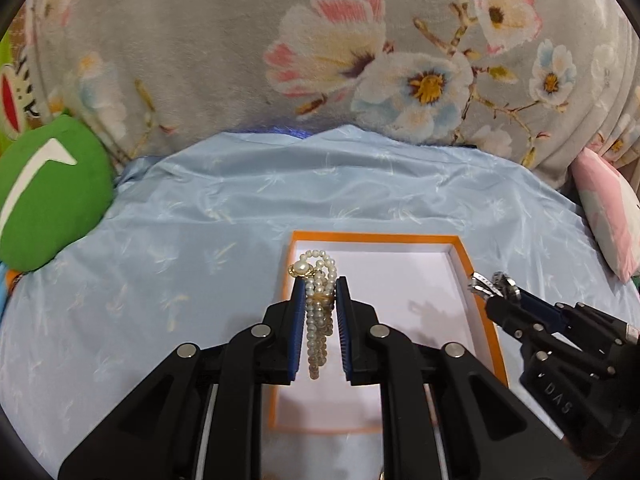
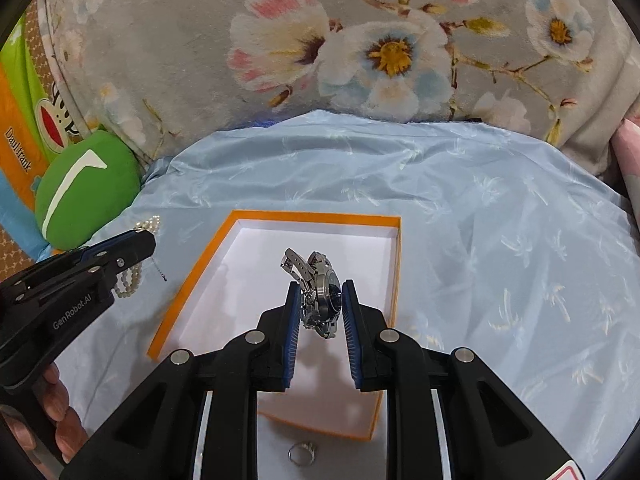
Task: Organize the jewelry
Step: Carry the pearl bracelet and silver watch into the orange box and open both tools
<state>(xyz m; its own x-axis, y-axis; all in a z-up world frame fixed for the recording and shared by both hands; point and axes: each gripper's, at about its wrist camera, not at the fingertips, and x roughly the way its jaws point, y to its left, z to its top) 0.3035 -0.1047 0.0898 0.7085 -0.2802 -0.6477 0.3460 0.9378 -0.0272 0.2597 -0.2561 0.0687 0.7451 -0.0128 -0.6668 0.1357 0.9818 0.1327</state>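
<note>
Pearl necklace (image 1: 318,312) hangs pinched in left gripper (image 1: 319,286), frame center, over the orange box (image 1: 478,308). Steel watch (image 2: 322,296) clamped in right gripper (image 2: 320,290) above the box. Silver ring (image 2: 301,451) on blue sheet (image 2: 500,240), bottom center.

Both wrist views close, downward — perhaps sharing box (image 1: 476,304).
</note>
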